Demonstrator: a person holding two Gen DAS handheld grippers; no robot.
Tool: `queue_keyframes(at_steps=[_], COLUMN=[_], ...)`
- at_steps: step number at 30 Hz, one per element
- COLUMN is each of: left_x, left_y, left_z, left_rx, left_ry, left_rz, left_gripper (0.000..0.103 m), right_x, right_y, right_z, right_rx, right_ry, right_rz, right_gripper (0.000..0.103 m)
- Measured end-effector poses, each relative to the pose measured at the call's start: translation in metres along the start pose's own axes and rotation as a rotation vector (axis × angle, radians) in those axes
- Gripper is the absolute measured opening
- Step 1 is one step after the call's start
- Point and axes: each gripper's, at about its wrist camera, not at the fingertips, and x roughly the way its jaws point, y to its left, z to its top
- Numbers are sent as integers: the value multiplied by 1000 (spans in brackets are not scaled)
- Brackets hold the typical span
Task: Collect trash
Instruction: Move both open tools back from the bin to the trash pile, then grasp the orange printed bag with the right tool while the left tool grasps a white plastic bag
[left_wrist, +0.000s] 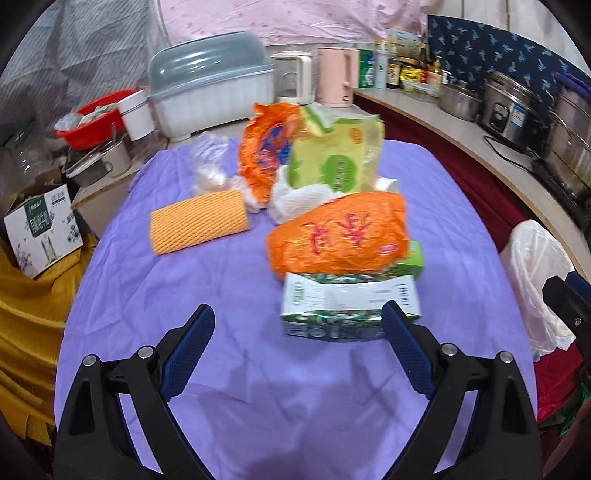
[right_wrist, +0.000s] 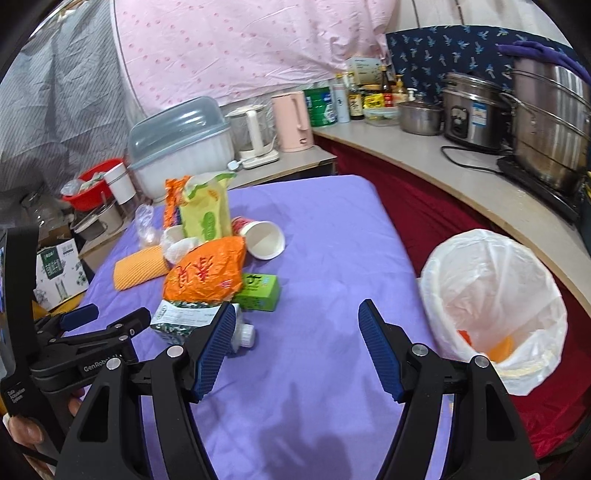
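— On the purple-covered bench (left_wrist: 155, 295), what is listed?
— Crushed carton (left_wrist: 351, 306): long axis crosswise, cap end (right_wrist: 245, 334) toward my right; lying just ahead of my left fingers (left_wrist: 299, 332), which are spread, nothing gripped. Behind it: orange bag (left_wrist: 340, 236), green box (right_wrist: 258, 291), paper cup (right_wrist: 264, 240), yellow foam sleeve (left_wrist: 199, 225).
— Containers?
— Lined bin (right_wrist: 495, 306), off the bench's right edge: orange scraps inside. My right fingers (right_wrist: 297, 343): spread, empty.

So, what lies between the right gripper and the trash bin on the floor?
Nothing stands there. In the right wrist view, the right gripper, open and empty, has only bare purple tablecloth up to the table edge, then the white-lined trash bin.
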Motion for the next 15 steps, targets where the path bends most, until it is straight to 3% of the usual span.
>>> queue_keyframes(at_steps=[7,15], left_x=[17,41], left_y=[41,59], left_z=[11,36], left_rx=[-82,-114], left_ry=[21,29], left_rz=[2,-10], left_gripper=[87,87], right_x=[43,98], right_y=[26,47], right_z=[10,25], right_rx=[6,-1], right_ry=[46,92], right_rz=[78,114], right_gripper=[67,67])
